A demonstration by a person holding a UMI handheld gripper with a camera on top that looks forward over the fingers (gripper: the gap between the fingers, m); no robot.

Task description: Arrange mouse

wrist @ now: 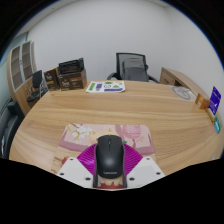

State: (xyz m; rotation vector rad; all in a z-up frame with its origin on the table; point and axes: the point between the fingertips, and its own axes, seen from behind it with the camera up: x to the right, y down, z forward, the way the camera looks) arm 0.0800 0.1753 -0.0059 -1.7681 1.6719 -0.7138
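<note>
nearest the lens sits the mouse [109,159], a black one with a rounded back, a paler grey patch along its middle and a scroll wheel near its far end. it lies between the two fingers of the gripper [109,166], whose magenta pads [90,160] show close on either side of it. the pads look to be touching its flanks, so the fingers are narrow and seem to be holding the mouse, though its near end and underside are cut off from view and whether it rests on the table cannot be told.

just beyond the mouse lies a flat pinkish mat [103,135] with pale printed pictures; the print is too small to read. it lies on a wide wooden table [150,112] with a light grain and a rounded edge.

across the table, well apart from the mouse, a flat white and green item [106,87] lies near the far edge; what it is cannot be made out. to the right, near the edge, stands a small blue and purple thing [215,98], with a small greenish thing just beside it, both hard to make out.

behind the table stand a black chair [132,67], a dark boxy stack [70,73] on the left, and a white wall [110,30].
</note>
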